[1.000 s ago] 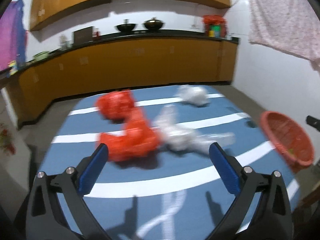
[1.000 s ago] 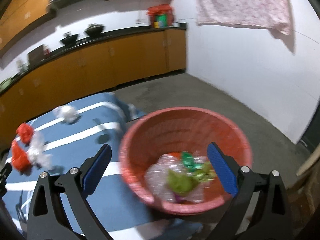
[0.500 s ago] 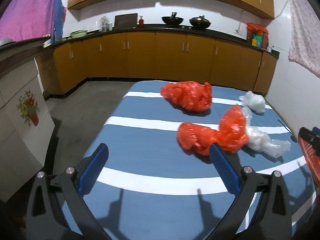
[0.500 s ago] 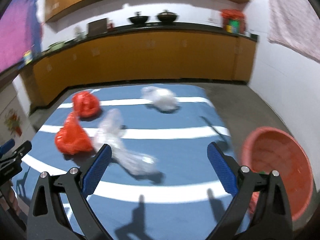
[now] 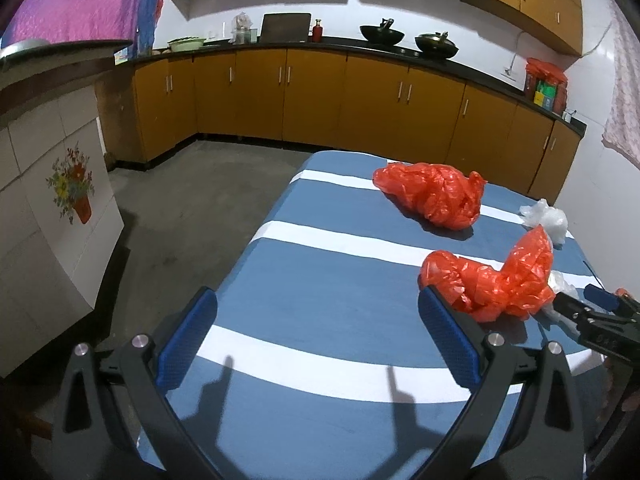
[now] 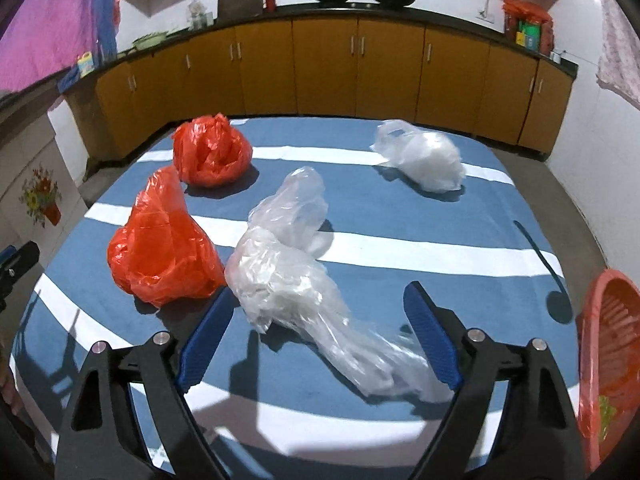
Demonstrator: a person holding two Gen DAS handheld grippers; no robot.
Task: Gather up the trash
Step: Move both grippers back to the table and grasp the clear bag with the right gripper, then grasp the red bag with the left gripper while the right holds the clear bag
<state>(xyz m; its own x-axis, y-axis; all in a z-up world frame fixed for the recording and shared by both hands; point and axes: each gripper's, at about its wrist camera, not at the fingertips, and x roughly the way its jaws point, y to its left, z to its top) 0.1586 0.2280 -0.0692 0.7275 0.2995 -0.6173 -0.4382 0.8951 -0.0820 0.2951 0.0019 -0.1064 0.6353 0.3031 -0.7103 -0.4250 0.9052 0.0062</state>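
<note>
1. The right hand-held gripper (image 6: 316, 334) points down at the blue, white-striped desk (image 6: 400, 216), and its blue pads stand wide apart. Its jaws have just been closing a little, and they press on nothing.
2. Between those pads lies the tail of a long clear plastic bag (image 6: 296, 268). The bulk of the bag stretches away ahead of the right hand-held gripper (the tail looks slightly blurred), and the right pad overlaps the tail's end in this view; whether they touch I cannot tell.
3. Just left of the clear bag, ahead and left of the right hand-held gripper, sits a crumpled red bag (image 6: 160, 248), touching the clear one.
4. Farther ahead on the left lies a second red bag (image 6: 210, 152), apart from the first.
5. Far ahead to the right rests a small white bag (image 6: 424, 158), well apart from the others.
6. At the right edge, beside the desk, is a red basket (image 6: 604, 344) with some scraps inside.
7. The left hand-held gripper (image 5: 318, 334) hangs over the near left part of the desk with its pads spread wide and nothing between them. The nearer red bag lies just beyond its right pad.
8. The right hand-held gripper's tips show at the far right of the left wrist view.
</note>
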